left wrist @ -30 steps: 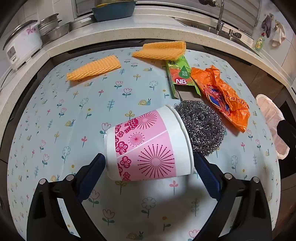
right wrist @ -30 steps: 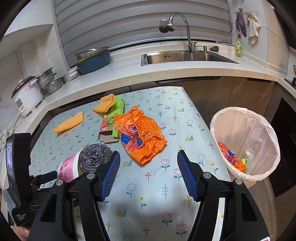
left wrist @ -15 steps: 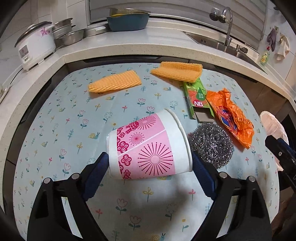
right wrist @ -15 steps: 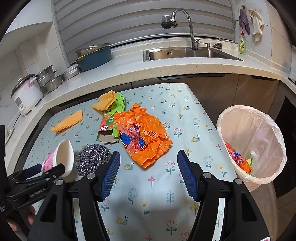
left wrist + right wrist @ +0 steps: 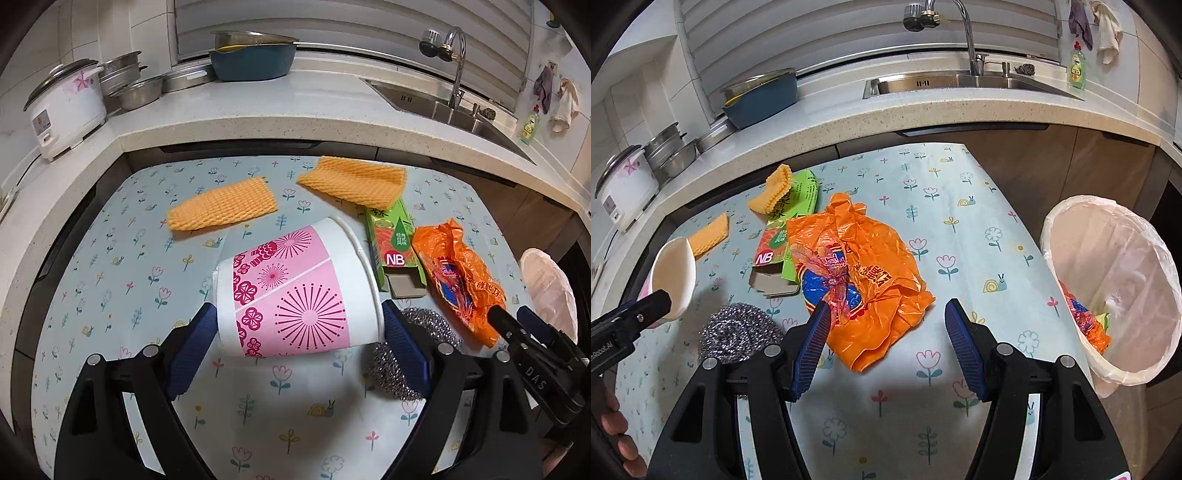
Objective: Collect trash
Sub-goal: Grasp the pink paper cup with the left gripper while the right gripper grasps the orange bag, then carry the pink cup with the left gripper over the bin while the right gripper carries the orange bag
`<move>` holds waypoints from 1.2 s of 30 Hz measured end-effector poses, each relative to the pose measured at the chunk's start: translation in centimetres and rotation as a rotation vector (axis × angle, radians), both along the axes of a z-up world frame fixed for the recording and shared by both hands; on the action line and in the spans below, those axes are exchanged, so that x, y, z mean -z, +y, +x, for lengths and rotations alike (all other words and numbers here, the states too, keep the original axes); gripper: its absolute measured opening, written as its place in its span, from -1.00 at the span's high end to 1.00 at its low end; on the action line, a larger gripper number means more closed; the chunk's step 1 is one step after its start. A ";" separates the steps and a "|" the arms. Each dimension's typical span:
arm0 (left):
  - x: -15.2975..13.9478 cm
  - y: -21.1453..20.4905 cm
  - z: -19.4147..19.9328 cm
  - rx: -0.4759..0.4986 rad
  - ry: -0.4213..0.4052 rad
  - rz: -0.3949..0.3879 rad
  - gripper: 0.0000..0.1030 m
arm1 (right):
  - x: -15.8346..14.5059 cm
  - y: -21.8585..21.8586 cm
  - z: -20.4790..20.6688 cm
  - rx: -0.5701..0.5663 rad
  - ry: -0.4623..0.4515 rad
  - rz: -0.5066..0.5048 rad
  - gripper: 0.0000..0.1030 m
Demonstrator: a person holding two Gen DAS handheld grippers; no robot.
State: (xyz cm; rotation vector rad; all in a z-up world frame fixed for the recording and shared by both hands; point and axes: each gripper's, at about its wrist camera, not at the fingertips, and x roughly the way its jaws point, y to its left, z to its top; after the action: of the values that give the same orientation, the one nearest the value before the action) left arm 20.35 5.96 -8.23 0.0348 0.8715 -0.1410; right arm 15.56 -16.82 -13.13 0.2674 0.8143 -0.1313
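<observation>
- Left gripper (image 5: pixel 297 343) is clamped on the pink-and-white paper cup (image 5: pixel 295 291), lifted off the flowered table.
- Right gripper (image 5: pixel 886 347), jaws apart and empty, hangs over the crumpled orange plastic bag (image 5: pixel 864 269).
- Steel-wool scourer (image 5: pixel 738 332), green carton (image 5: pixel 786 221) and orange foam nets (image 5: pixel 221 208) not yet collected.
- Beside the table, the lined bin (image 5: pixel 1115 288) holds a few scraps.

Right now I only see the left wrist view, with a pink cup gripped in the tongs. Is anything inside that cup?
Observer: No. The right wrist view looks into the mouth of the paper cup, and it looks empty.
Operator: Where would it go? I only see a pale edge on the right.
Observer: That is a lined bin beside the table, open on top, with an orange wrapper inside.
Operator: And the other tongs?
Observer: The right tongs hang open over the orange bag, not gripping it.
</observation>
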 end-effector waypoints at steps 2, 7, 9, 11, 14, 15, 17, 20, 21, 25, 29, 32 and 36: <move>-0.1 -0.5 0.4 0.007 -0.004 0.002 -0.64 | 0.7 -0.2 0.7 0.005 0.011 0.004 -0.21; -0.1 -2.0 1.2 0.026 -0.009 0.006 -0.64 | 2.3 -0.4 1.8 0.002 0.048 0.004 0.04; -0.1 -2.5 1.3 0.031 -0.009 0.006 -0.64 | 2.3 -0.4 1.7 -0.004 0.047 -0.015 0.42; -0.1 -3.0 1.2 0.036 -0.009 0.007 -0.64 | 2.1 -0.7 1.6 -0.015 0.044 -0.005 0.69; -0.4 -3.8 0.7 0.046 -0.012 0.010 -0.64 | 1.6 -1.2 1.1 -0.012 0.026 -0.003 0.78; -0.6 -4.2 0.5 0.051 -0.016 0.012 -0.64 | 1.2 -1.6 0.7 -0.007 0.015 -0.001 0.79; -1.1 -5.0 0.0 0.063 -0.023 0.013 -0.64 | 0.4 -2.3 -0.1 0.007 -0.007 0.005 0.80; -1.9 -6.5 -0.8 0.086 -0.036 0.012 -0.64 | -0.9 -3.6 -1.2 0.025 -0.037 0.005 0.80; -2.2 -7.0 -1.1 0.093 -0.040 0.012 -0.64 | -1.4 -4.1 -1.7 0.033 -0.047 0.000 0.80; -3.2 -9.9 -2.3 0.139 -0.056 0.012 -0.64 | -3.1 -6.5 -3.7 0.067 -0.081 -0.004 0.80; -3.7 -13.2 -3.6 0.194 -0.060 0.009 -0.64 | -4.2 -9.5 -5.7 0.110 -0.100 -0.009 0.80; -3.8 -16.1 -4.5 0.245 -0.058 0.008 -0.64 | -4.5 -11.9 -7.1 0.151 -0.107 -0.009 0.80; -3.8 -19.7 -5.4 0.302 -0.057 0.013 -0.64 | -4.4 -14.9 -8.7 0.202 -0.104 -0.006 0.80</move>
State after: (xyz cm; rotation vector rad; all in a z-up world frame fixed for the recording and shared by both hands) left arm 14.91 -13.70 -4.41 0.1820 0.8063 -0.4155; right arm 6.87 -31.73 -8.77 0.3476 0.6820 -0.3074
